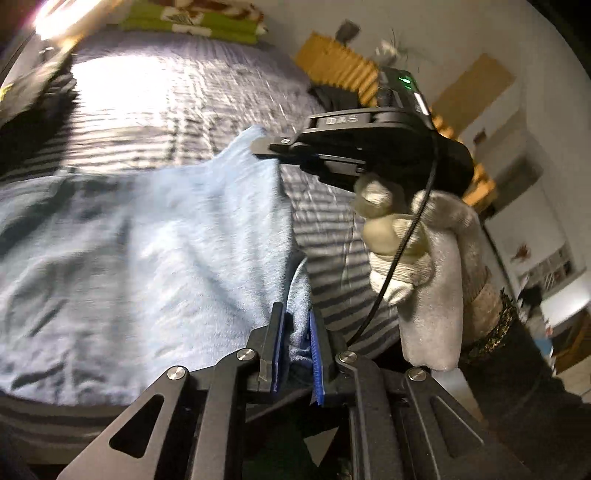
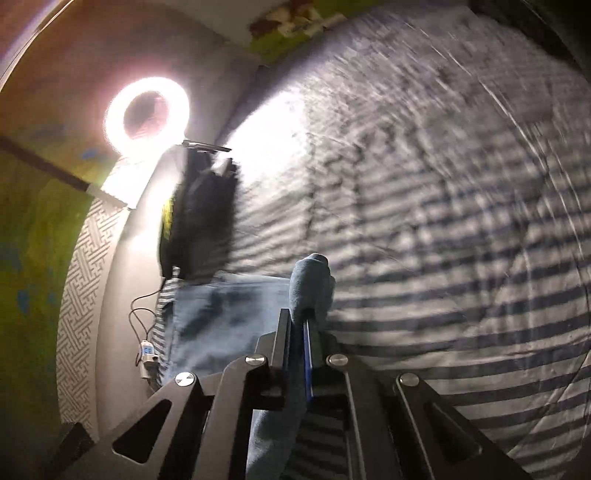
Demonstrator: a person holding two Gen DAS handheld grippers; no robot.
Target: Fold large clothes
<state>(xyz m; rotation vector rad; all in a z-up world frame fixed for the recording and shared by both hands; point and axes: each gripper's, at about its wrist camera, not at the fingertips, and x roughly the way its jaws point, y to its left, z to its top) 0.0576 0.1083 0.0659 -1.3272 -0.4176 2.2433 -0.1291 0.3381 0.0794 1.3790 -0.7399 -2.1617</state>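
Note:
A light blue fleece garment [image 1: 147, 251] lies spread over the striped bedcover [image 1: 166, 110]. My left gripper [image 1: 297, 314] is shut on a bunched edge of it at the lower middle. In the left wrist view the right gripper [image 1: 264, 146], held by a gloved hand [image 1: 417, 236], pinches the garment's far corner and lifts it. In the right wrist view my right gripper [image 2: 297, 319] is shut on a dark blue fold of the garment [image 2: 310, 280], the rest of which trails down to the left [image 2: 221, 314].
A ring light [image 2: 147, 112] glares at the bed's left side, beside a black bag [image 2: 203, 218] and a cable with a plug [image 2: 146, 354]. Green bedding [image 1: 192, 22] lies at the head. Yellow foam [image 1: 336, 62] and shelves stand to the right.

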